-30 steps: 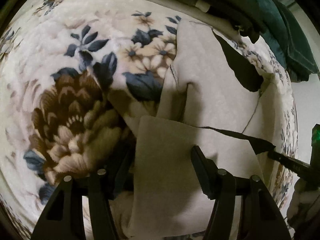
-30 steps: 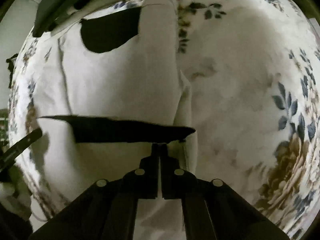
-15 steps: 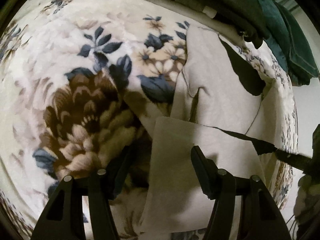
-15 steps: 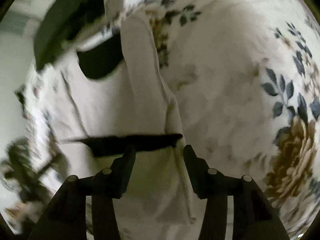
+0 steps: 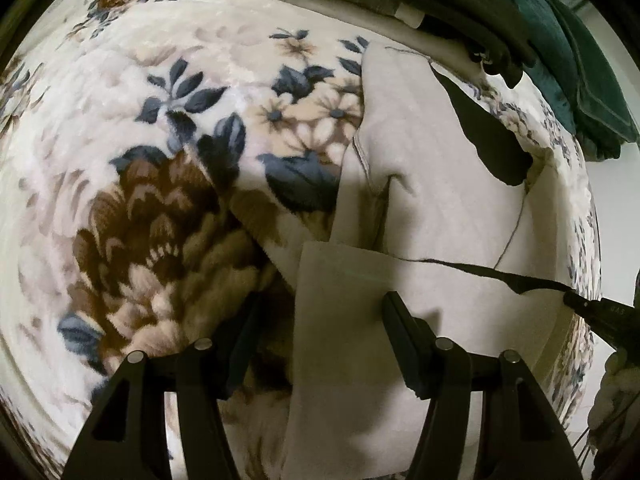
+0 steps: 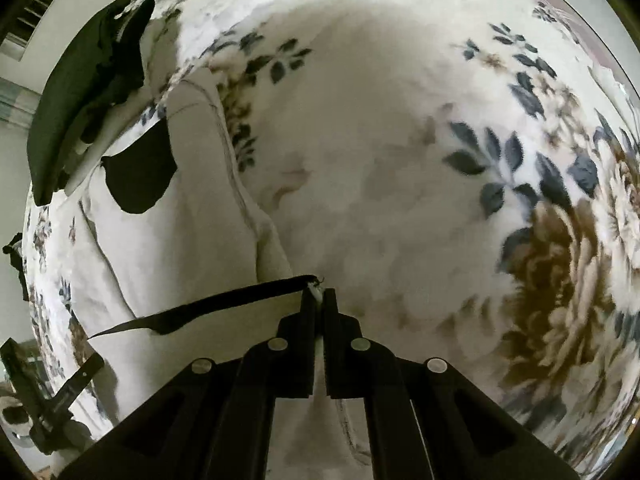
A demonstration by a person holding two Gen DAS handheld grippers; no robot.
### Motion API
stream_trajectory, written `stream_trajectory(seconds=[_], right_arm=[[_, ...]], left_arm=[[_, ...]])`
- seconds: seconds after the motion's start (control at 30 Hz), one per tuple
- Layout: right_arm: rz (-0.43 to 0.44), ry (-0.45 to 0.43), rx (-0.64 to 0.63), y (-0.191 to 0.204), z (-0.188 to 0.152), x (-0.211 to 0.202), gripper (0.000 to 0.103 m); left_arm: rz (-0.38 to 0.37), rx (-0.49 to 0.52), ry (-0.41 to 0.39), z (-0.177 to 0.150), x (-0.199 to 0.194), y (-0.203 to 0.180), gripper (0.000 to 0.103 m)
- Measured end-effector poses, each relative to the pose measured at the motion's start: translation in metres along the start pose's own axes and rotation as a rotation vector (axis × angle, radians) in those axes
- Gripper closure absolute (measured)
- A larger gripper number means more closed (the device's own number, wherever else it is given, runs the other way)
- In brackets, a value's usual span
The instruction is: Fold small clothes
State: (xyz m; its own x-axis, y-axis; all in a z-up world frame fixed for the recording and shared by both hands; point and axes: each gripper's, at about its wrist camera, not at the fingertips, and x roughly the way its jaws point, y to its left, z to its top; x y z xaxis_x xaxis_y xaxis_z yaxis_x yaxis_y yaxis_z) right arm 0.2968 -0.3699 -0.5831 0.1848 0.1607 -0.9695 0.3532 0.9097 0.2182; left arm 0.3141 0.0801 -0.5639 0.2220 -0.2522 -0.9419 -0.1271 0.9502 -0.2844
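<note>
A beige garment with black trim [image 5: 432, 184] lies on a floral blanket [image 5: 160, 160], its near part folded over with a black edge [image 5: 500, 276] across it. My left gripper [image 5: 320, 344] is open and hovers over the folded part's left edge. In the right wrist view the same garment [image 6: 180, 240] lies at the left. My right gripper [image 6: 319, 300] is shut on the garment's near corner, where the black trim [image 6: 224, 304] ends. The right gripper shows at the right edge of the left wrist view [image 5: 600, 316].
A pile of dark and green clothes [image 5: 520, 20] lies at the far edge of the blanket, also seen in the right wrist view [image 6: 92, 92]. The blanket [image 6: 440, 160] spreads wide to the right of the garment.
My right gripper opened half a second ago, moved right and has shut again on the garment's corner at the trim's end. My left gripper stays open and has drifted left.
</note>
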Motion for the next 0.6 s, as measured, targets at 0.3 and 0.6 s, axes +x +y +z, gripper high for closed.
stream_trajectory(seconds=[0.3, 0.6], right_arm=[[0.006, -0.027, -0.022, 0.010, -0.002, -0.012, 0.100], [0.018, 0.083, 0.001, 0.012, 0.010, 0.010, 0.098]], left_arm=[[-0.084, -0.035, -0.113, 0.005, -0.019, 0.004, 0.099], [-0.096, -0.114, 0.001, 0.020, -0.006, 0.017, 0.094]])
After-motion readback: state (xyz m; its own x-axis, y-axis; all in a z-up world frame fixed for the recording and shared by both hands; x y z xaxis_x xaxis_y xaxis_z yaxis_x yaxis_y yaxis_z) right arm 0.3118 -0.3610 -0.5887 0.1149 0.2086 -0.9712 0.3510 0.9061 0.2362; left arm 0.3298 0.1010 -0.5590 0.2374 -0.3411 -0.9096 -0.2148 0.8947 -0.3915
